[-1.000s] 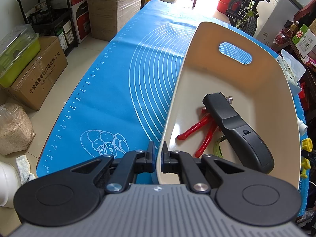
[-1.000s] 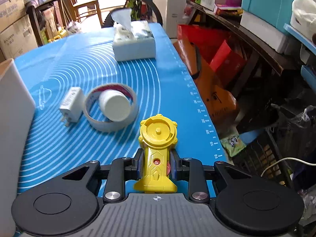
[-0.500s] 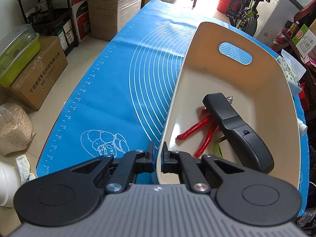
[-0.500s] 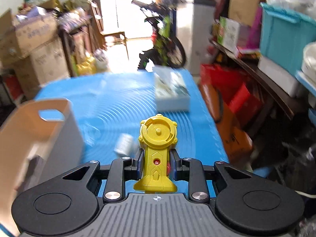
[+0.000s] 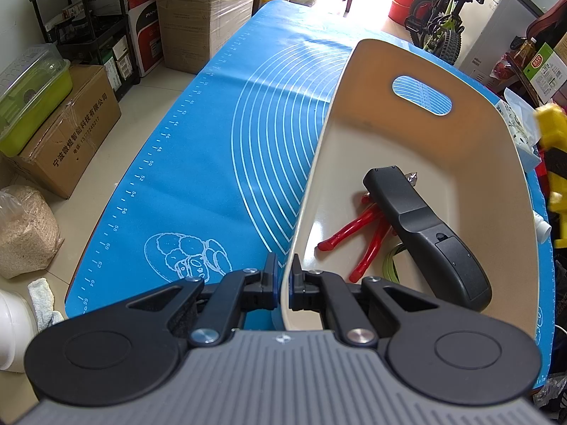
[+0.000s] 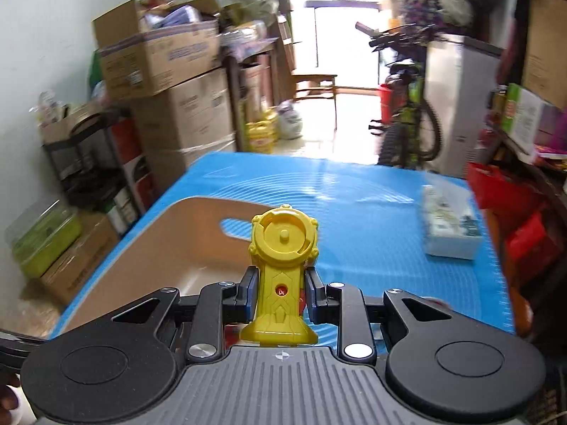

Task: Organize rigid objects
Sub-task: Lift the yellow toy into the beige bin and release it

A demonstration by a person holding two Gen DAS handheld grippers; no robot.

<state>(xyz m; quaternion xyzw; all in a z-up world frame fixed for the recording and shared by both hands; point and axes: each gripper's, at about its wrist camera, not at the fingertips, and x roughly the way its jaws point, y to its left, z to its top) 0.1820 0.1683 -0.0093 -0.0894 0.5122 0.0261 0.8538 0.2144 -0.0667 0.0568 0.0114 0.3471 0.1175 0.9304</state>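
The left gripper [image 5: 282, 285] has its jaws closed on the near wall of the beige bin [image 5: 496, 134], which stands on the blue mat [image 5: 219, 163] over the counter. In the bin already lie a black remote control [image 5: 425, 233] and red-handled pliers [image 5: 354, 230]; a green thing under them I cannot identify. The right gripper [image 6: 280, 292] holds a yellow toy launcher [image 6: 281, 265] tight between its jaws, in the air near the bin's right side. I judge the task is partly done: this toy must still go in. A tissue box [image 6: 450, 226] stands far right. The right view is blurred, and other things to sort are not visible.
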